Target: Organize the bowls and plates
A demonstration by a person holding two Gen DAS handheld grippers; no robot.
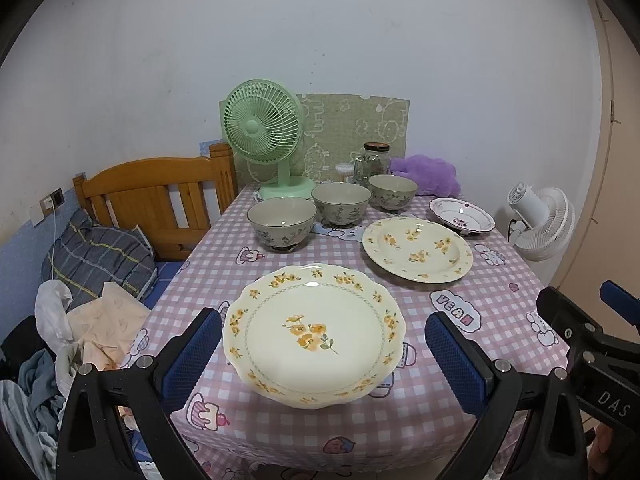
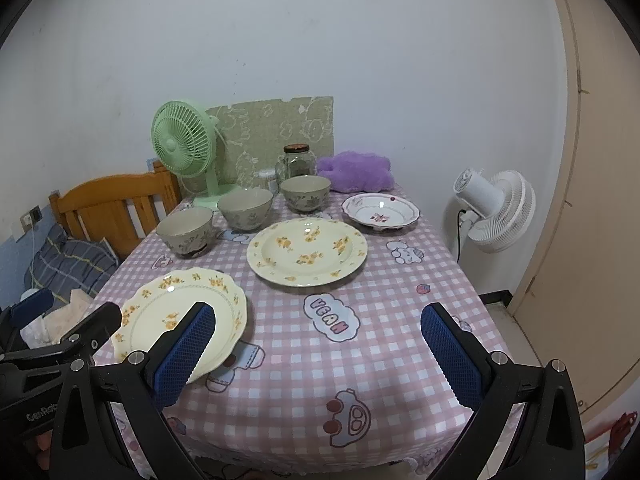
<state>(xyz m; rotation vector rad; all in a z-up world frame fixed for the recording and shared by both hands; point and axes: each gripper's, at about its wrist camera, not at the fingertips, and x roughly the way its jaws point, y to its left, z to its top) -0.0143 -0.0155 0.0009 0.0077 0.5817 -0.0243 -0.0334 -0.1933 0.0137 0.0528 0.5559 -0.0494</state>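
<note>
Both grippers, left gripper (image 1: pixel 323 354) and right gripper (image 2: pixel 318 354), gape empty while you start on the near-left scalloped plate (image 1: pixel 314 334), which next needs your left jaws around its rim.

Near plate (image 1: pixel 314 334): you see a cream scalloped dish with yellow flowers, flat at the table's front.
Second plate (image 1: pixel 417 249): round, cream, yellow sprigs, flat, farther back and to the right.
Small dish (image 1: pixel 462 216): white, purple motif, wavy rim, beyond the second plate.
Bowls (image 1: pixel 281 222) (image 1: pixel 341 203) (image 1: pixel 392 191): three grey-green floral bowls, upright, in a diagonal row behind the plates.
</note>
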